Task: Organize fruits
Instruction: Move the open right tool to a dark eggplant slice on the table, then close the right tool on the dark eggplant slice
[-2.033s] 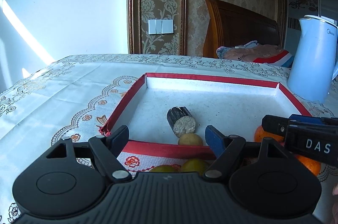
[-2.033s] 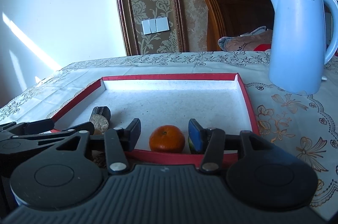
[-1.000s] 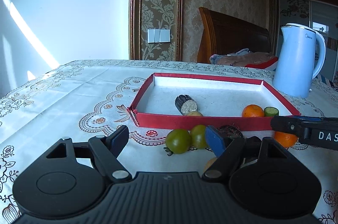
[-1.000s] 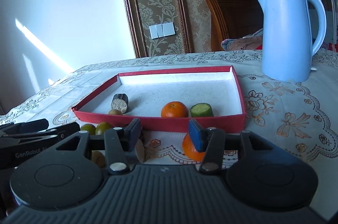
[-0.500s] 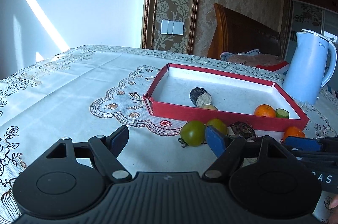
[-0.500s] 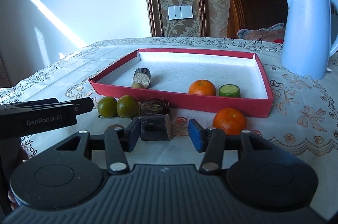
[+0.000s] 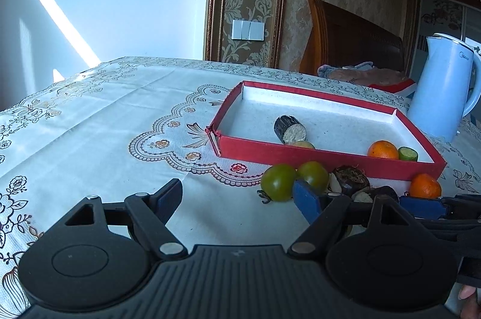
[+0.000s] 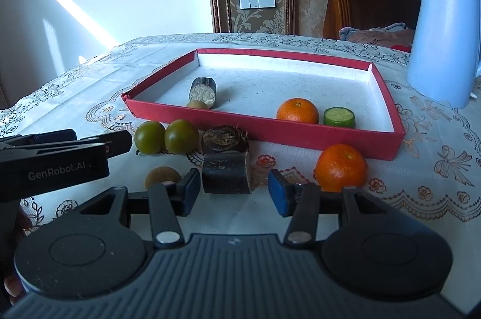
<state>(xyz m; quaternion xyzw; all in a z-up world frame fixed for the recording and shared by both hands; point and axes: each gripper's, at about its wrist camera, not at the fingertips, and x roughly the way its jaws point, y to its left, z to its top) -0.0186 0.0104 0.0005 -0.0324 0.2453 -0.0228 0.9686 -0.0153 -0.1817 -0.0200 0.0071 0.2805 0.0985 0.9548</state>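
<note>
On the embroidered tablecloth [image 8: 90, 96], a red tray [image 8: 264, 125] is sitting near the far right corner of the table, just beside a pale blue kettle [image 8: 445, 27]. Inside the tray, a dark sugarcane-like piece [image 8: 203, 92] and a small brown fruit [image 8: 197, 104] are lying near its front left corner, while a tangerine [image 8: 297, 110] and a cucumber slice [image 8: 339, 117] are resting by its front wall toward the right.

The right wrist view is showing what the other mostly hides: a dark cut chunk [image 8: 227, 173] is lying just ahead of the right gripper [image 8: 234, 191], whose jaws are standing apart with nothing pressed between them. A loose tangerine [image 8: 341, 167] is sitting outside the tray's front right corner, a flat tan slice [image 8: 162, 176] near the left finger, and a dark round fruit [image 8: 224, 138] against the tray's front wall.

The left wrist view is giving more of the table's open left side. The left gripper [image 7: 237, 198] is hanging released, holding nothing, with two green fruits [image 7: 278, 182] just past its right finger and partly covered by it. The right gripper's fingers are crossing the lower right of that view, screening the dark chunk.
</note>
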